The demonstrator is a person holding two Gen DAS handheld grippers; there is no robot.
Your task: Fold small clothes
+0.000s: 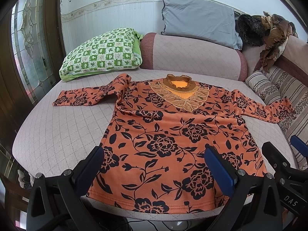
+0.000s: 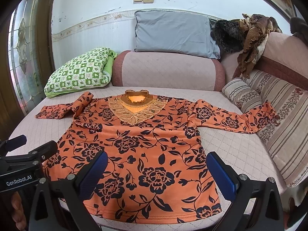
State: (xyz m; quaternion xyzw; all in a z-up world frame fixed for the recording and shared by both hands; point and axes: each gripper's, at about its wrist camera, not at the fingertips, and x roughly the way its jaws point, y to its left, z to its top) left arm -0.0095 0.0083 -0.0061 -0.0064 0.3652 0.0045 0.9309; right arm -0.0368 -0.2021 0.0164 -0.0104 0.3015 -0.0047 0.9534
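Note:
An orange top with black flowers (image 1: 169, 134) lies flat, front up, on the pink quilted sofa seat (image 1: 57, 134). It has a lace collar (image 1: 181, 94) at the far end, and both sleeves are spread out to the sides. It also shows in the right wrist view (image 2: 134, 150). My left gripper (image 1: 154, 167) is open and empty above the hem's left part. My right gripper (image 2: 156, 173) is open and empty above the hem's right part. The right gripper also shows at the edge of the left wrist view (image 1: 284, 154).
A green checked pillow (image 1: 102, 53) lies at the back left, and a grey pillow (image 1: 198, 25) leans on the wall. A pink bolster (image 1: 192, 53) lies behind the top. Striped cushions (image 2: 279, 119) and brown clothes (image 2: 252, 38) lie to the right. A glass door (image 1: 28, 44) stands at the left.

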